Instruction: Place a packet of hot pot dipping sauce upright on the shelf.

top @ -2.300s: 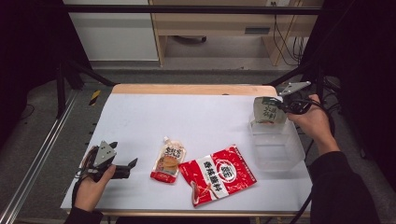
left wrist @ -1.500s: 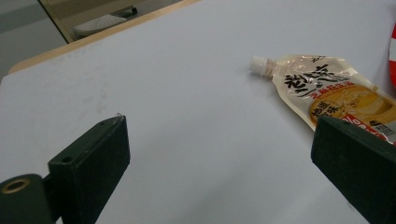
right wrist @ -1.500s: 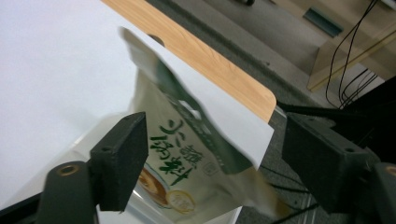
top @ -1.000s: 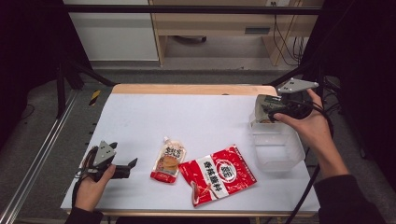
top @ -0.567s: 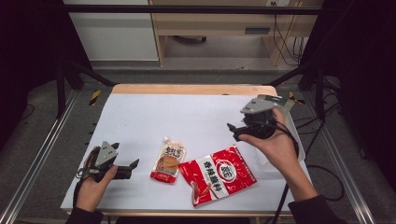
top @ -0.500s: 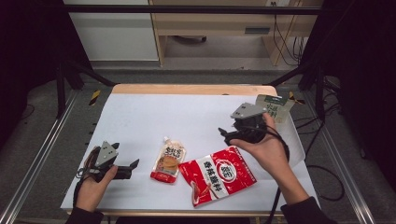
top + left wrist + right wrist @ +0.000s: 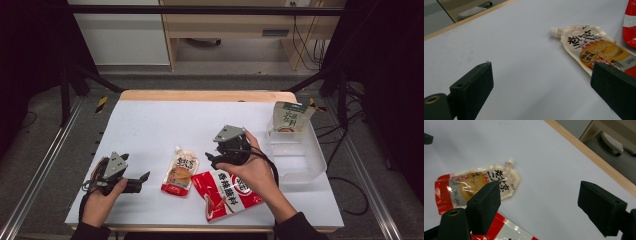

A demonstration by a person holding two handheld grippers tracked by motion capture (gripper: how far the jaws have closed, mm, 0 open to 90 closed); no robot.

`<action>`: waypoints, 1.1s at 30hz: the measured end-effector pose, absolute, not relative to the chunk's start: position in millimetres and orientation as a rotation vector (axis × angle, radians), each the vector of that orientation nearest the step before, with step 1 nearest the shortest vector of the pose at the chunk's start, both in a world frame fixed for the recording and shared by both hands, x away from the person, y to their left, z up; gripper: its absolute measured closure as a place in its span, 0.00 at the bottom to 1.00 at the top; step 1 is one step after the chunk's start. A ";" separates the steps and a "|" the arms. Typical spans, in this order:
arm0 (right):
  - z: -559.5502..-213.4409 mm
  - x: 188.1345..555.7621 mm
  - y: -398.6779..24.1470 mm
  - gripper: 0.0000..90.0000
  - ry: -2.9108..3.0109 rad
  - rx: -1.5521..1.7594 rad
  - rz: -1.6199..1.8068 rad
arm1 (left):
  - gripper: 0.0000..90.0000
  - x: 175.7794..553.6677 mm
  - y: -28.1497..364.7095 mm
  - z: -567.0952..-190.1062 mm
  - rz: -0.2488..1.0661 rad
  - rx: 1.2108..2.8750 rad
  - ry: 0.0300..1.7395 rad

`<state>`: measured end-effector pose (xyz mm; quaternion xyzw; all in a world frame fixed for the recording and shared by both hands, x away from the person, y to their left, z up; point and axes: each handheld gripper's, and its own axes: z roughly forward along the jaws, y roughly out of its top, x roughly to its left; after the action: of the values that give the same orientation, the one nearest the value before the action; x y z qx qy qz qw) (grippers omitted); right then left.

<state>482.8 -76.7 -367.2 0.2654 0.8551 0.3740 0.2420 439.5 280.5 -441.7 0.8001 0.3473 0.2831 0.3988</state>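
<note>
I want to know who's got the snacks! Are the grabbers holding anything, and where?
Nothing is held. The left gripper and right gripper both stand open and empty above the table.

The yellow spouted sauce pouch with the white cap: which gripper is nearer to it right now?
Right. The right gripper hovers just beside the yellow spouted sauce pouch, jaws open; the left gripper sits farther off on the pouch's other side, also open.

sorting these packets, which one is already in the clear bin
The green-and-white pouch, standing upright in the clear bin. The spouted pouch and red packet lie flat on the table.
</note>
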 end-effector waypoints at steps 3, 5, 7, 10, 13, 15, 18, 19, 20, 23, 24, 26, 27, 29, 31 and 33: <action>-373.7 486.1 -62.9 0.28 2.365 0.737 1.032 | 0.05 439.0 279.8 -441.3 0.718 2.033 0.874; -376.0 487.6 -59.2 0.30 2.374 0.740 1.029 | 0.05 438.6 278.9 -441.3 0.718 2.026 0.875; -381.9 491.4 -51.2 0.34 2.398 0.746 1.019 | 0.05 438.2 278.8 -440.7 0.724 2.036 0.866; -392.4 497.3 -37.5 0.40 2.435 0.750 1.006 | 0.05 438.2 278.8 -441.2 0.726 2.039 0.866; -399.8 502.5 -27.4 0.45 2.469 0.763 0.999 | 0.05 438.2 279.0 -441.1 0.726 2.031 0.866; -401.2 503.7 -25.5 0.46 2.477 0.766 0.995 | 0.05 438.6 279.4 -441.2 0.727 2.033 0.869; -405.3 508.1 -19.0 0.49 2.488 0.778 0.981 | 0.05 439.3 278.8 -441.4 0.726 2.029 0.871; -407.1 510.0 -16.8 0.50 2.492 0.787 0.984 | 0.05 439.2 278.2 -441.4 0.725 2.025 0.870; -408.3 511.3 -15.7 0.51 2.494 0.792 0.985 | 0.05 439.1 278.1 -441.5 0.724 2.033 0.866; -412.2 515.8 -12.5 0.53 2.494 0.809 0.973 | 0.05 439.1 277.1 -441.9 0.725 2.035 0.866; -413.4 517.4 -12.1 0.53 2.497 0.809 0.974 | 0.05 439.0 277.0 -441.8 0.725 2.035 0.865; -415.5 520.3 -11.3 0.55 2.495 0.823 0.979 | 0.05 438.9 277.0 -441.7 0.725 2.038 0.864; -416.4 521.6 -11.0 0.55 2.497 0.830 0.977 | 0.05 439.0 276.9 -441.8 0.727 2.039 0.865; -418.3 524.0 -10.1 0.56 2.496 0.840 0.973 | 0.05 439.1 277.0 -441.9 0.728 2.038 0.867; -419.6 525.4 -9.2 0.57 2.495 0.849 0.977 | 0.05 438.9 277.1 -441.8 0.730 2.039 0.866; -421.0 526.4 -8.6 0.57 2.497 0.850 0.972 | 0.05 439.1 277.2 -441.9 0.729 2.041 0.866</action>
<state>526.4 -8.6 -421.0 0.2982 0.8763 0.3409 0.1645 439.1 277.2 -441.9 0.8043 0.3411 0.2871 0.3928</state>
